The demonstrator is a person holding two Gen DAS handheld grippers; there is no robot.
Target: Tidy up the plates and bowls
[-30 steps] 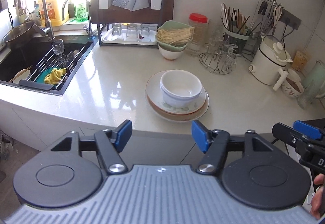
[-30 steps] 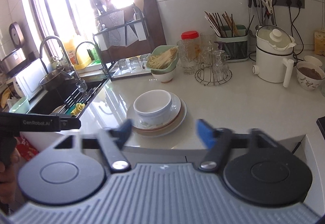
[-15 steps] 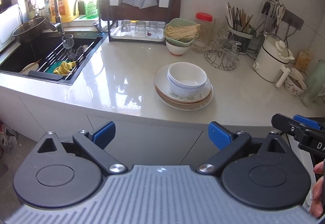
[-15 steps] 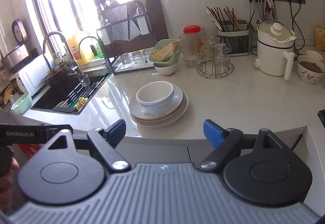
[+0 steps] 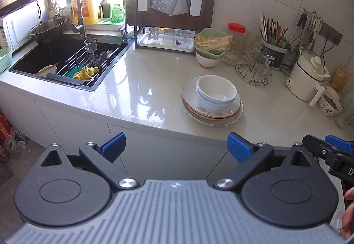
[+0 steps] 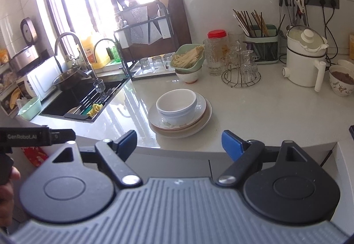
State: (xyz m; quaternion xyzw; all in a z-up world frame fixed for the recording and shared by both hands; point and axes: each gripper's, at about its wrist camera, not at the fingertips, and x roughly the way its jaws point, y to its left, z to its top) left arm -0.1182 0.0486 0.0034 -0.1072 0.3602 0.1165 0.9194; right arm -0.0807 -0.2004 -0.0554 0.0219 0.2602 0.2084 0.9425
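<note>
- While both tools hang short of the counter edge: left gripper (image 5: 174,144) spread wide, empty; right gripper (image 6: 178,141) likewise released, empty.
- Bowls (image 5: 215,92) nested atop plates (image 5: 212,111), mid-countertop (image 5: 143,80), right of sink (image 5: 64,54).
- Looks already stacked; putting away possibly left, destination not evident.
- Count: two bowls, apparently; three plates by visible rims, uncertain.

Two stacked bowls (image 5: 215,92), three plates (image 5: 212,111), three upturned glasses (image 5: 168,36)
</note>
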